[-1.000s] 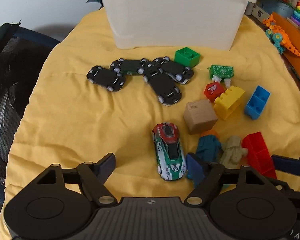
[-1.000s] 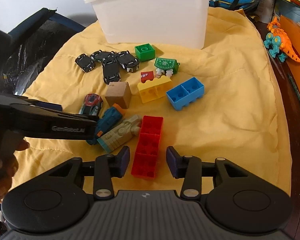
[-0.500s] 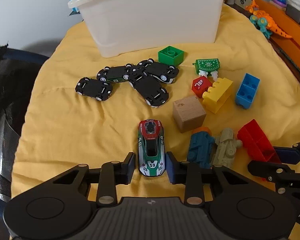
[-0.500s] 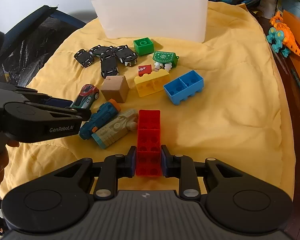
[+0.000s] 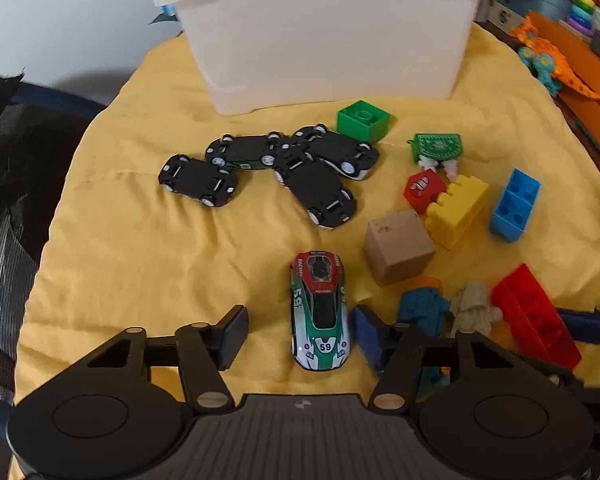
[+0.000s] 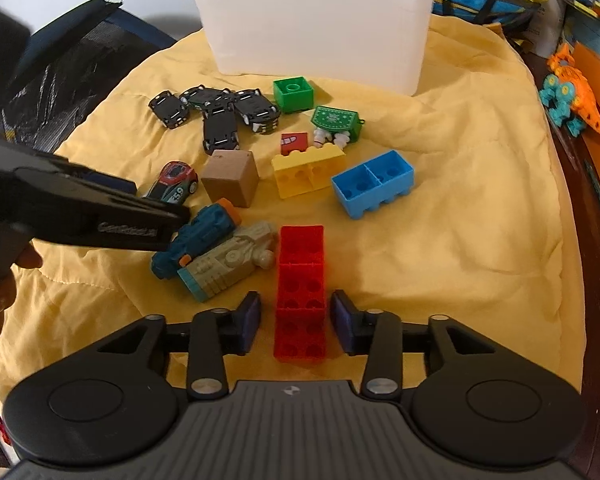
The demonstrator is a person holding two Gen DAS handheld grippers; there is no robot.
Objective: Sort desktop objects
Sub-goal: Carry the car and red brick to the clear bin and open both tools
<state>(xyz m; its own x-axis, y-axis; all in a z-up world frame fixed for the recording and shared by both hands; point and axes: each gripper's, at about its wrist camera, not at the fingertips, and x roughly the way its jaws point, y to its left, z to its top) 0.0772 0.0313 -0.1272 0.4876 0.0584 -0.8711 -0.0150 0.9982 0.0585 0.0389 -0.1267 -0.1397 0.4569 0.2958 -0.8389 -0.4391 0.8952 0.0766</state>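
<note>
A green, white and red toy car numbered 59 (image 5: 320,312) lies on the yellow cloth (image 5: 140,248) between the jaws of my left gripper (image 5: 300,332). Those jaws are opening: the left pad stands clear of the car and the right pad sits close beside it. In the right wrist view a long red brick (image 6: 300,280) lies studs-down between the jaws of my right gripper (image 6: 296,320). These jaws are opening too, with a gap on each side of the brick. The white plastic bin (image 5: 332,36) stands at the far edge of the cloth.
Several upturned black cars (image 5: 312,188), a green brick (image 5: 363,120), a yellow brick (image 5: 456,210), a blue brick (image 5: 514,206), a wooden cube (image 5: 398,246) and two toy vehicles, one blue (image 6: 196,236) and one tan (image 6: 228,264), lie nearby. An orange dinosaur (image 6: 572,96) sits off the cloth, right.
Half a second ago both grippers were closed on the car and the red brick. Both pairs of jaws have since spread apart. Car and brick still rest on the cloth.
</note>
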